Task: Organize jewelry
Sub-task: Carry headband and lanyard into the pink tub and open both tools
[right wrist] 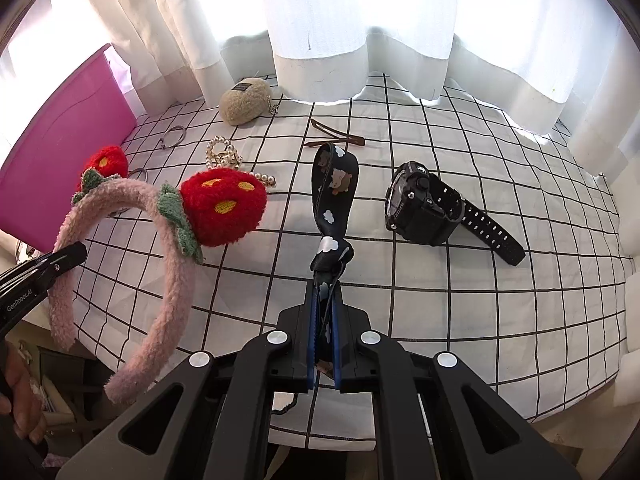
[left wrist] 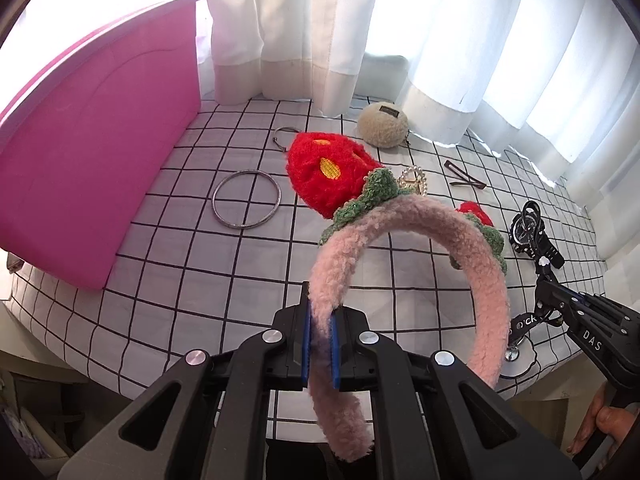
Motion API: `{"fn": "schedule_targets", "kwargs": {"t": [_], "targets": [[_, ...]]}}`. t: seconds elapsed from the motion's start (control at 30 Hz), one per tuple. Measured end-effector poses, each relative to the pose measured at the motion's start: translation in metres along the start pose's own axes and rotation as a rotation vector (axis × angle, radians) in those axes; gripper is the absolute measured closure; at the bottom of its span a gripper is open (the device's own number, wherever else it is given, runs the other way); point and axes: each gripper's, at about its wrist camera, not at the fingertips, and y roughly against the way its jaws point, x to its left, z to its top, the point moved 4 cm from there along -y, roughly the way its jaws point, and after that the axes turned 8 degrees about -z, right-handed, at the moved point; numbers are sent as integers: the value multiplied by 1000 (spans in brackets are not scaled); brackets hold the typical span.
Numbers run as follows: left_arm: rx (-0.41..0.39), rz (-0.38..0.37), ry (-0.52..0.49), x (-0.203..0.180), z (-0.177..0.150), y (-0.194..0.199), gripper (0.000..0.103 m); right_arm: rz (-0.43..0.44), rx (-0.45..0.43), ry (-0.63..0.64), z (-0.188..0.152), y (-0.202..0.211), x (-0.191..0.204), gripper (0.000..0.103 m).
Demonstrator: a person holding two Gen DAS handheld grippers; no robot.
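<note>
The pink headband (left wrist: 420,240) was clamped in the left gripper (left wrist: 321,346), the cloud-print strap (right wrist: 334,192) in the right gripper (right wrist: 325,344); both were best carried level toward the pink bin (left wrist: 92,152).

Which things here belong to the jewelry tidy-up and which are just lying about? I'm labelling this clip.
Job: pink headband in left gripper; black strap in right gripper; watch; bangle; pearl piece; hair clip; pink box.
Lying about: curtain; beige pouch.

Your right gripper (right wrist: 324,330) is clamped on that black cloud-print strap (right wrist: 334,196), watch (right wrist: 416,206) just off to its right, fuzzy pink headband (right wrist: 160,280) hanging on its left.
</note>
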Motion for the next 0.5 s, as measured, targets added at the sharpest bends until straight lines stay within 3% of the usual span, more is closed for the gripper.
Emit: {"fn": "schedule_targets", "kwargs": {"t": [0.5], "targets": [[-224,-18,35,13,70,95,95,74,-219,59,82,78,40,97]]}}
